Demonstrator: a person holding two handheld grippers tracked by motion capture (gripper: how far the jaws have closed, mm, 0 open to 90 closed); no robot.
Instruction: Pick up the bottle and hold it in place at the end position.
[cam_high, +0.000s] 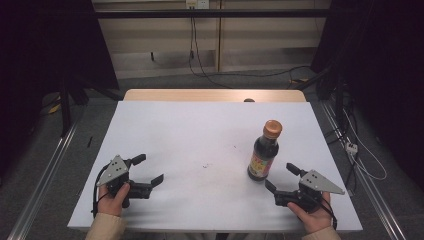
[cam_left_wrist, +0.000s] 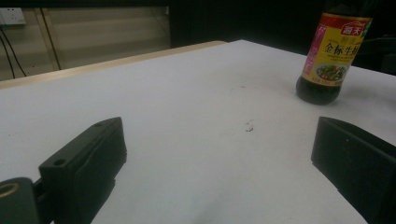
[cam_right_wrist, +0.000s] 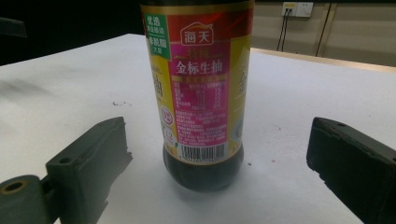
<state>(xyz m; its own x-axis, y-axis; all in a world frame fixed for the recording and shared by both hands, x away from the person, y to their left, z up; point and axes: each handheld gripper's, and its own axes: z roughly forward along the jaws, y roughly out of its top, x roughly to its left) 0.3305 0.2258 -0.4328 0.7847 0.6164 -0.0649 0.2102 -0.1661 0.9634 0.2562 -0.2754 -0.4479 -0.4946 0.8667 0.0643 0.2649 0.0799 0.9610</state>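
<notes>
Standing upright on the white worktop (cam_high: 200, 130), the soy sauce bottle (cam_high: 264, 152) sits toward the 4 o'clock part of the surface, its orange cap (cam_high: 272, 128) on and its label facing the person's side. That placement puts it directly ahead of the right hand-held gripper (cam_high: 282, 177), which rests low at about 5 o'clock with its jaws spread wide and nothing between them. In the right gripper view the bottle (cam_right_wrist: 201, 93) stands centred in the gap between the two black jaws, near but not touching either one, so the spread looks chosen to let the body slip in for a side grasp around the label. The left hand-held gripper (cam_high: 147, 170) lies at about 7 o'clock, well apart from the bottle, jaws also spread and empty; from its own view the bottle (cam_left_wrist: 332, 56) shows far off toward 1 o'clock. It seems parked there as the free hand, perhaps ready for the cap once the other has the bottle steadied. A few dark specks (cam_high: 206, 165) mark the worktop between the two.
</notes>
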